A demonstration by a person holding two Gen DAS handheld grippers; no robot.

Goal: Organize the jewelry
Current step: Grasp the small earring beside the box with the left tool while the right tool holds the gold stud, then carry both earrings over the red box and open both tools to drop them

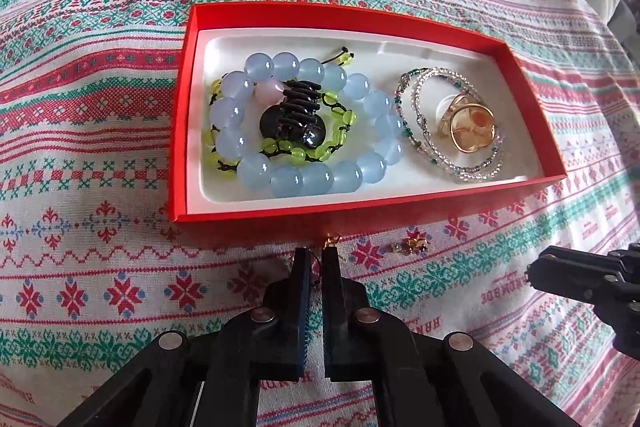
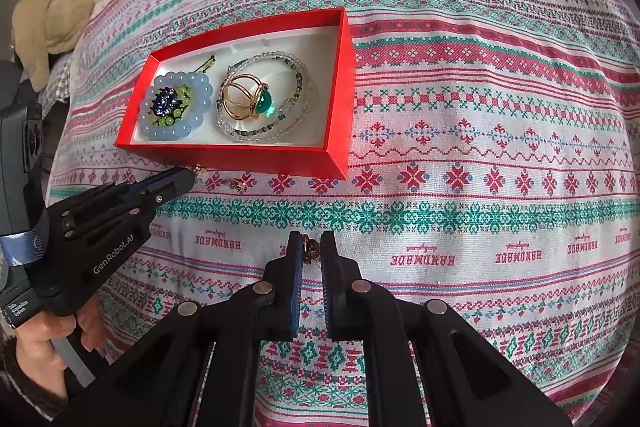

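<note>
Left gripper (image 1: 316, 253) clenched on a small gold piece (image 1: 331, 241) at its tips, just short of the red box (image 1: 280, 217) ahead. Right gripper (image 2: 311, 245) pinches a gold ring (image 2: 309, 246). A loose earring (image 1: 412, 246) lies right of the left tips. Risk: thin tip grips; either piece could slip and drop onto the cloth (image 1: 100, 267) at the box wall.

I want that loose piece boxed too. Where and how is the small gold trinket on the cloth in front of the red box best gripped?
Pinch the gold trinket across its short width at the middle, coming straight down from above. It lies flat and low on the cloth, longer side to side, and the red box wall stands just behind it.
</note>
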